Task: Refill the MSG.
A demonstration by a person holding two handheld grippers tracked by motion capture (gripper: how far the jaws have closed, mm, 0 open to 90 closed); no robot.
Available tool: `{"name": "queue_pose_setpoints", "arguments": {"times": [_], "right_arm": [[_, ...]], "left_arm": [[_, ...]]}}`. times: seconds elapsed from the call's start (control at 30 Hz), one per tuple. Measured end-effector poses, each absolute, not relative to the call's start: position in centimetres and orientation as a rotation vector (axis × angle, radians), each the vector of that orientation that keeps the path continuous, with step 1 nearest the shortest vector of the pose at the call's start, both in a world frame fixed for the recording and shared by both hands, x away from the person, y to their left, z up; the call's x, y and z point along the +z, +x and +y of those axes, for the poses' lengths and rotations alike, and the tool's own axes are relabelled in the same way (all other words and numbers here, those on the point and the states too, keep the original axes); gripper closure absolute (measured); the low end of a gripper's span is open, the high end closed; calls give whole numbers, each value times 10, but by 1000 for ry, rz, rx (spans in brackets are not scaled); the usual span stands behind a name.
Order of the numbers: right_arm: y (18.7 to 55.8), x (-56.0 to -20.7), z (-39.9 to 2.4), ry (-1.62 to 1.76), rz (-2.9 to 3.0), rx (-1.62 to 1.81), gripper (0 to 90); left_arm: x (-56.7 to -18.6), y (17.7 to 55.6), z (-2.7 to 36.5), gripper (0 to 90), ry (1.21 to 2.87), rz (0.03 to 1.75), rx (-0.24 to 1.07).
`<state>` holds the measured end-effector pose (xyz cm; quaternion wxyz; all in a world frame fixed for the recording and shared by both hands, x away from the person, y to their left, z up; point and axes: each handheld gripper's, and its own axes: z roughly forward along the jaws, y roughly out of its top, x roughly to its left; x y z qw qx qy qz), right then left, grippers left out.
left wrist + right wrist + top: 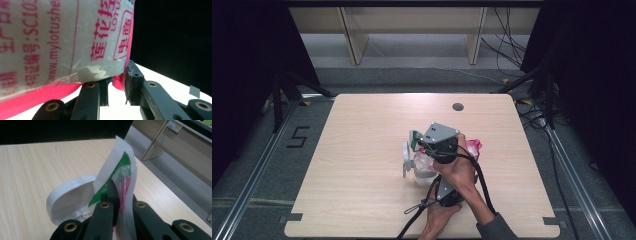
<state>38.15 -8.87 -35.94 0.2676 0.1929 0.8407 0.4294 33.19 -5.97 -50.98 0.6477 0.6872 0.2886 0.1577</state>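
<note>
Lab: floor rails (pixel 257 172), cables (pixel 507 45)

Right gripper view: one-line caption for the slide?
Right gripper shut on the top edge of a white-and-green plastic bag, a white tape roll beside it on the wooden table.

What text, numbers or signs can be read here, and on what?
"www.mylotushe", cut off: on the pink-and-white bag, in the left gripper view.
"SC10", cut off: same bag.
"LOTU", cut off: same bag.
Red Chinese characters on it: too cropped to read reliably.
"5": marked on the floor left of the table.
</note>
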Motion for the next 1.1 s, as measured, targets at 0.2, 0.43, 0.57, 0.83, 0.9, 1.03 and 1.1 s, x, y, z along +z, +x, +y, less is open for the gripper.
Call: {"name": "queue_pose_setpoints", "arguments": {"times": [0.2,0.43,0.57,0.83,0.9,1.03,1.1], "right_arm": [[382,-360,-88,514,2274,1154,900],[380,-360,-87,533,2272,1159,900],[383,-362,-87,524,2274,1147,900],[382,-362,-87,518,2279,1148,900],[381,-360,-87,520,2278,1158,900],[380,-361,-85,522,2277,1152,900],[381,-361,-84,493,2282,1148,900]], "left_arm": [[-510,332,-60,749,1554,666,356],[-511,332,-61,749,1536,674,362],[-511,332,-61,749,1526,706,379],[-510,333,-59,749,1561,669,364],[-510,333,-60,749,1539,674,368],[-510,330,-70,749,1387,730,298],[-510,333,-59,750,1537,684,378]]}}
